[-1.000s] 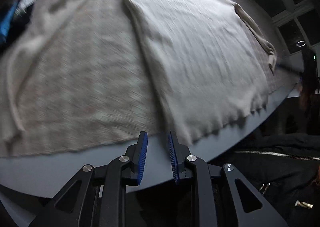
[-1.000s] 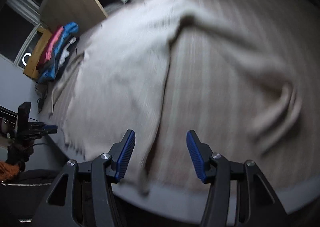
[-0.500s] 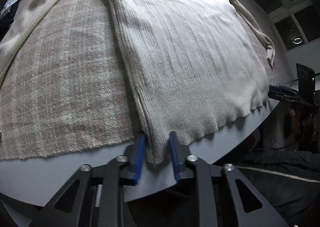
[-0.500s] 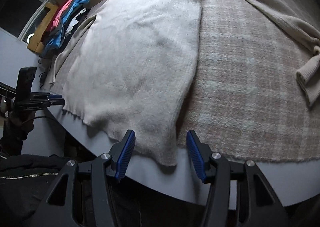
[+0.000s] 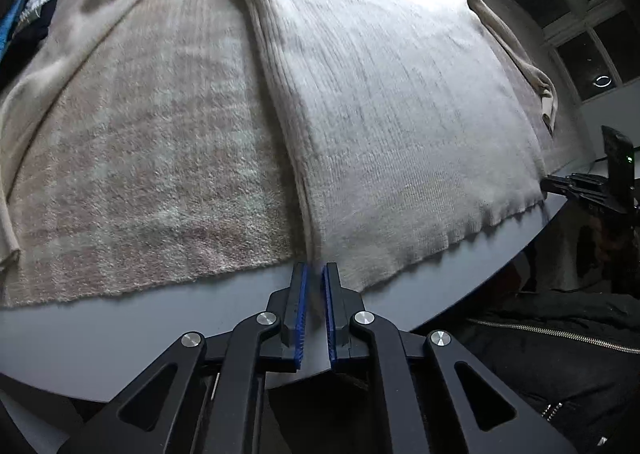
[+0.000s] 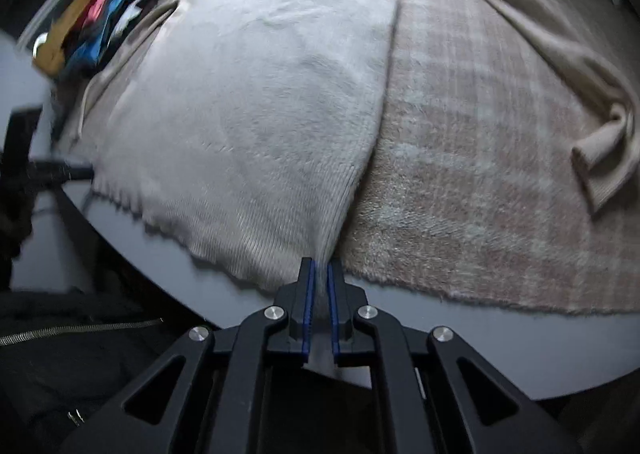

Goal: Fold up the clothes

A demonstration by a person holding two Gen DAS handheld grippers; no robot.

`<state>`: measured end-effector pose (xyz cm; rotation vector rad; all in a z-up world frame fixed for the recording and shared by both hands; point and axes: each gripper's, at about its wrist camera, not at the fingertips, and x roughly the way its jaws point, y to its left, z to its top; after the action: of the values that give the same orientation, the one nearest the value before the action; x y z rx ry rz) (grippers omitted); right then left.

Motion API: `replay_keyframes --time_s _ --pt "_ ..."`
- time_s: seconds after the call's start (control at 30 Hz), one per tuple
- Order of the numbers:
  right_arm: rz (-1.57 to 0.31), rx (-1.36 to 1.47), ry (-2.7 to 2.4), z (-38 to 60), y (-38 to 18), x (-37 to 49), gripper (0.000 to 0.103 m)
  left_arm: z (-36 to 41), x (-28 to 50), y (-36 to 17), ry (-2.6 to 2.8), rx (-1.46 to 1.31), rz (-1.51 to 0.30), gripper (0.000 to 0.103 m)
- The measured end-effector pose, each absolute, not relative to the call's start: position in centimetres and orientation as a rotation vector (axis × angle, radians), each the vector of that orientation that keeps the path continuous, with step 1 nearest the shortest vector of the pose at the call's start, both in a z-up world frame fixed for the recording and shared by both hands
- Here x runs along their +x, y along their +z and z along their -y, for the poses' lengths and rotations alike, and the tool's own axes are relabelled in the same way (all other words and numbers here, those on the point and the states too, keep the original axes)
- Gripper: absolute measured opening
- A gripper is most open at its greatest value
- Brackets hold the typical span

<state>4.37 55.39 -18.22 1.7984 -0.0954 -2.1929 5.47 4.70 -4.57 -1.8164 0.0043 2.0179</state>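
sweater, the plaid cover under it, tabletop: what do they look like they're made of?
Sweater: cream rib knit, likely wool or acrylic; fine vertical ribs and a scalloped hem.
Plaid cover: fuzzy brushed fabric, fleece or wool blend; raised nap and a faint pink-beige check.
Tabletop: smooth matte grey, probably laminate or painted board; no grain shows.

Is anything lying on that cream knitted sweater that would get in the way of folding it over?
Nothing visible does. The cream ribbed-knit sweater lies bare on the pinkish plaid blanket, and the left gripper and right gripper already pinch its hem corners.
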Motion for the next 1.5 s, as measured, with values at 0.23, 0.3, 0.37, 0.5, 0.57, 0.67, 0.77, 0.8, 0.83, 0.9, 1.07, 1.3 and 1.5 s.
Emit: replay_keyframes --time_s 0.23,0.3,0.37,0.5,0.57,0.67,0.77,0.8,0.83,0.9,1.07,1.3,1.5 --pt "0.251 1.527 -2.304 -58.3 -7.6 2.3 0.03 4.7 4.4 0.7 2.346 -1.789 0.039 0.02" --pt "0.224 1.444 -2.355 -57.3 -4.8 0.7 0.047 7.3 3.6 0.9 2.448 -1.809 0.048 0.02" --pt "0.186 1.39 -2.368 -55.3 -3.0 -1.1 0.047 10.0 3.1 0.6 2.513 -1.82 0.058 0.022" --pt "0.089 1.307 -2.303 -50.1 -1.5 -5.9 0.047 13.3 1.3 -0.9 2.544 -1.843 0.06 0.031" --pt "-0.028 1.268 -2.284 -45.9 -1.9 -8.2 0.047 14.1 1.1 -1.7 2.539 -1.849 0.04 0.031" --pt "-0.162 1.236 -2.244 -39.5 -3.3 -12.7 0.047 14.3 1.1 -2.5 2.499 -1.84 0.035 0.031" --pt "-0.236 1.257 -2.187 -33.4 -5.4 -17.9 0.047 13.7 0.7 -3.4 2.46 -1.832 0.0 0.031" --pt "-0.269 1.26 -2.166 -30.8 -6.4 -20.2 0.047 13.5 0.5 -3.7 2.461 -1.831 -0.025 0.031" --pt "-0.299 1.268 -2.159 -29.2 -7.1 -21.6 0.047 13.3 0.2 -3.8 2.464 -1.836 -0.039 0.031" --pt "-0.38 1.274 -2.123 -25.0 -9.0 -24.8 0.047 13.3 -0.3 -4.1 2.465 -1.846 -0.051 0.031" --pt "-0.566 1.307 -2.023 -18.2 -13.8 -28.8 0.047 14.1 -1.2 -4.8 2.448 -1.828 -0.02 0.029" --pt "-0.741 1.287 -1.888 -14.1 -17.2 -29.6 0.033 16.3 -1.8 -4.5 2.402 -1.817 0.045 0.007" --pt "-0.705 1.322 -1.842 -14.5 -17.5 -30.2 0.003 17.7 -1.9 -3.3 2.412 -1.782 -0.04 0.003"
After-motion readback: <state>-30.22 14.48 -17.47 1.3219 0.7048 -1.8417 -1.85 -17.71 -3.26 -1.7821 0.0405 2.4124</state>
